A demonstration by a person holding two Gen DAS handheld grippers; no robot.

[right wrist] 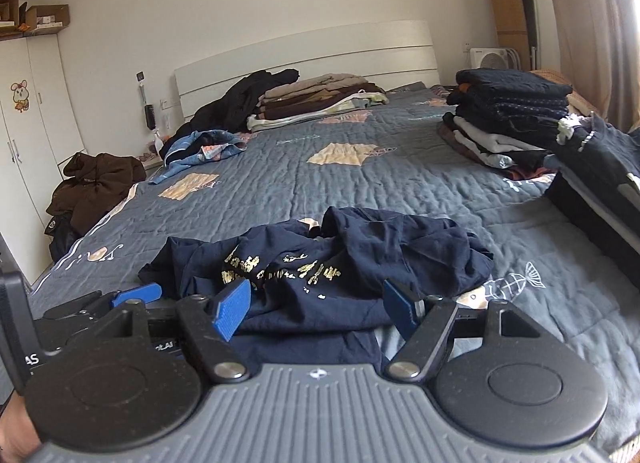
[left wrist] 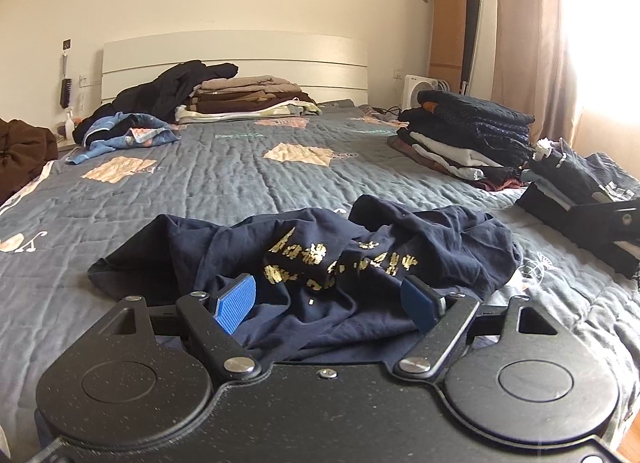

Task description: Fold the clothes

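Tools L (left wrist: 332,305) & R (right wrist: 320,309) wide open over crumpled navy shirt (left wrist: 320,247).

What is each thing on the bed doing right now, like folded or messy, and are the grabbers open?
Navy shirt: crumpled, not folded, lying on the bed.
Left gripper: open, fingers either side of the shirt's near edge.
Right gripper: open, holding nothing.
Dark stack: folded, piled.
Brown stack: folded, piled.
Blue garment: rumpled, unfolded.
Black heap: unfolded.
Quilt: spread flat.
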